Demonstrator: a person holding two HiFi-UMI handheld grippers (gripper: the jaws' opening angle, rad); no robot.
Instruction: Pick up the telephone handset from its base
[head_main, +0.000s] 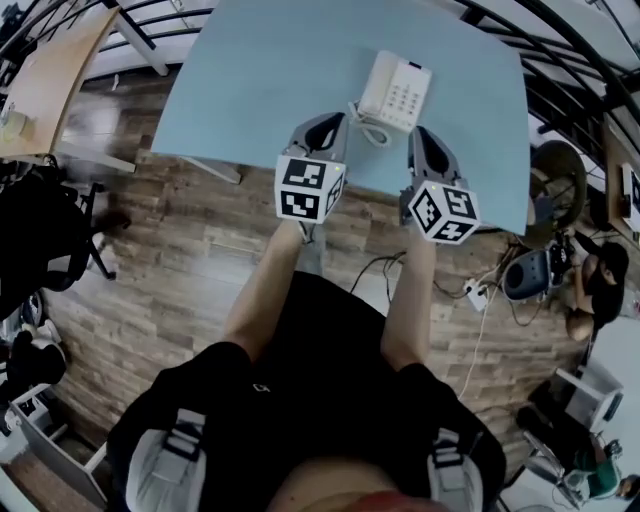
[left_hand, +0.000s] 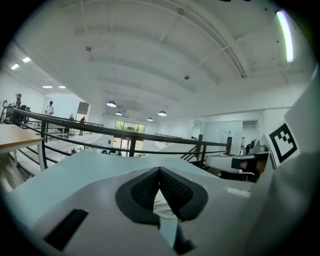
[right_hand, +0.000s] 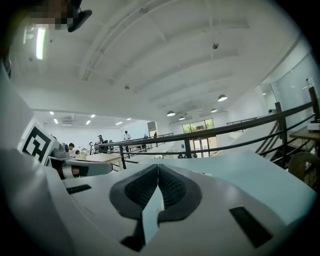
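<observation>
I hold both grippers low over the near edge of the light blue surface (head_main: 250, 90), level and pointing forward, because the telephone (head_main: 405, 95) sits just ahead, between their lines of aim. The handset (head_main: 377, 85) lies in its cradle along the left side of the base, with the keypad to its right, so nothing has been lifted yet. The coiled cord (head_main: 368, 128) loops out from the near corner toward me.

The left gripper (head_main: 333, 122) has its pads meeting at the tips with nothing between them, and the right gripper (head_main: 420, 135) is pressed together the same way, also empty. I judge either one must spread before it can take the handset. The left is nearer the handset's side.

From the gripper views I cannot see the handset at all, because my own jaws block it. In the left gripper view a pale ribbed curl shows through the gap below the pads (left_hand: 162, 209). That is probably the cord, though it is too small to be sure. The right gripper view shows only blue surface there.
</observation>
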